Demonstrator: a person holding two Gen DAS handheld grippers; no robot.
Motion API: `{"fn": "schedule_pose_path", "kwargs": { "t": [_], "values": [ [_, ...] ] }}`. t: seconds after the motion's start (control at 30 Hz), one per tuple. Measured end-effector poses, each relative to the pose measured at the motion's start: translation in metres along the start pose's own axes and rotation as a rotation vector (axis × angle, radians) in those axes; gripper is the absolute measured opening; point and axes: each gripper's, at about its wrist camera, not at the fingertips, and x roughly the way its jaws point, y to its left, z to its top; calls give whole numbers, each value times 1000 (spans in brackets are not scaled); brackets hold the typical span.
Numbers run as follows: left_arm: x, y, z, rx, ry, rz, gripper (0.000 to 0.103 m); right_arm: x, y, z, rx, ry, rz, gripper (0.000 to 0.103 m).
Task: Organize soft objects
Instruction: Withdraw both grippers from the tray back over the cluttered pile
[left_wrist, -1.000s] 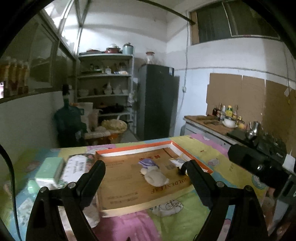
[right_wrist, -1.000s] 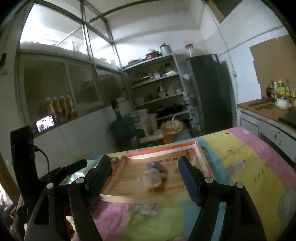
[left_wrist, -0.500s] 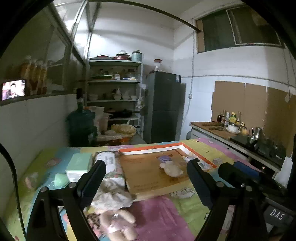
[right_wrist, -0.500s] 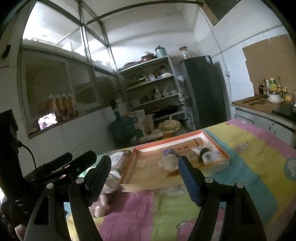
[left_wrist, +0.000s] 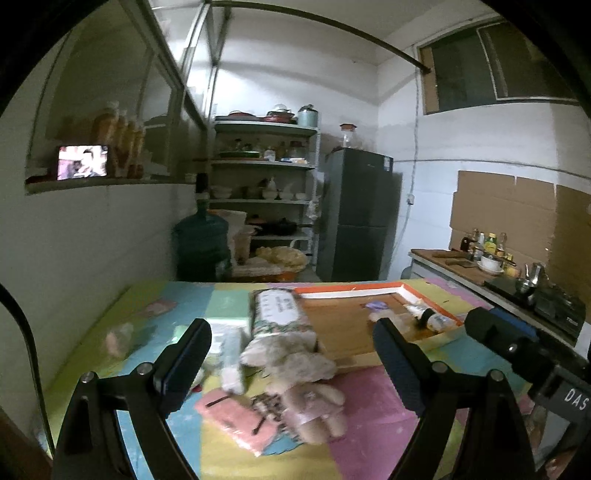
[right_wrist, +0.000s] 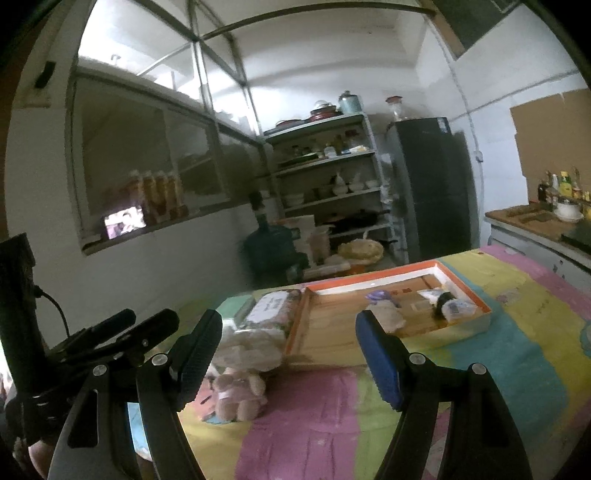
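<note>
Soft toys lie in a loose heap on the patterned table cover (left_wrist: 369, 454), just left of the orange-rimmed tray (left_wrist: 347, 290). From left to right in the left wrist view: a pink pouch (left_wrist: 236, 421) at the near side, a pink plush bear (left_wrist: 314, 410) beside it, a grey plush toy (left_wrist: 291, 360) touching the tray's left edge, and a floral packet (left_wrist: 279, 312) behind it. Inside the tray a beige plush (right_wrist: 388, 314) and a purple item (right_wrist: 380, 295) already rest near the far right corner.

Left gripper (left_wrist: 291, 365): jaws spread wide, nothing between them. Right gripper (right_wrist: 288, 360): jaws likewise spread and empty.

Recommended procedure: select one toy, probably the pink plush bear; centre it between the pads; descend until the pads straddle its body; close gently; lift clear of the tray's rim before moving across.
</note>
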Motion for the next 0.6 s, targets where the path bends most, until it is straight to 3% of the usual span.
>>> {"fn": "schedule_pose_path", "kwargs": {
  "t": [0.6],
  "values": [
    [-20, 63, -27, -65, 30, 66, 89, 21, 50, -20, -81, 79, 33, 76]
  ]
}}
